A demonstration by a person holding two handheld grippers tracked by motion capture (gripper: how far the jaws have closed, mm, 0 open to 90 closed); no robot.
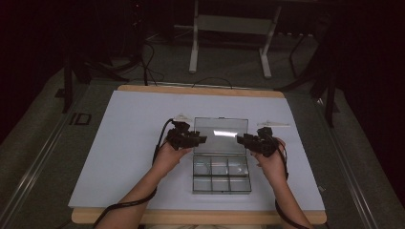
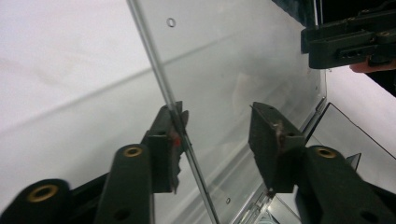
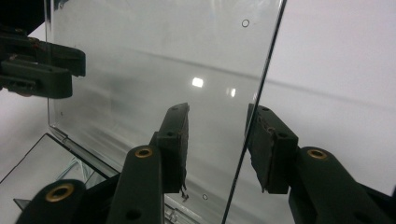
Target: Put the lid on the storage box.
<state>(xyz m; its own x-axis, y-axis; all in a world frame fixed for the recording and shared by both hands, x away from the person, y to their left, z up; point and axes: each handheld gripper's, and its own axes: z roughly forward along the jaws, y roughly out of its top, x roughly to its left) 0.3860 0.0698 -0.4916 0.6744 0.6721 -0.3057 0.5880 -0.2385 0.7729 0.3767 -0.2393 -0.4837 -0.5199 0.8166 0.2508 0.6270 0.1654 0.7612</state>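
Clear lid [image 1: 220, 135] of compartment box [image 1: 221, 174] stood raised, between both tools, box base toward person from them. Left tool [image 2: 219, 133] straddled lid's side edge, partly open; one pad touched edge, other pad clear. Right tool [image 3: 219, 135] straddled opposite edge, jaws partly open, no firm grip visible. Advice: move both tools evenly, avoid twisting hinge. White sheet [image 1: 129, 143] on table [image 1: 200, 89] left free room outboard of each tool.

Compartment box [image 1: 221, 175] on table [image 1: 119, 143], raised lid [image 1: 220, 135] behind, left gripper [image 1: 199, 140] and right gripper [image 1: 242, 139] flanking lid
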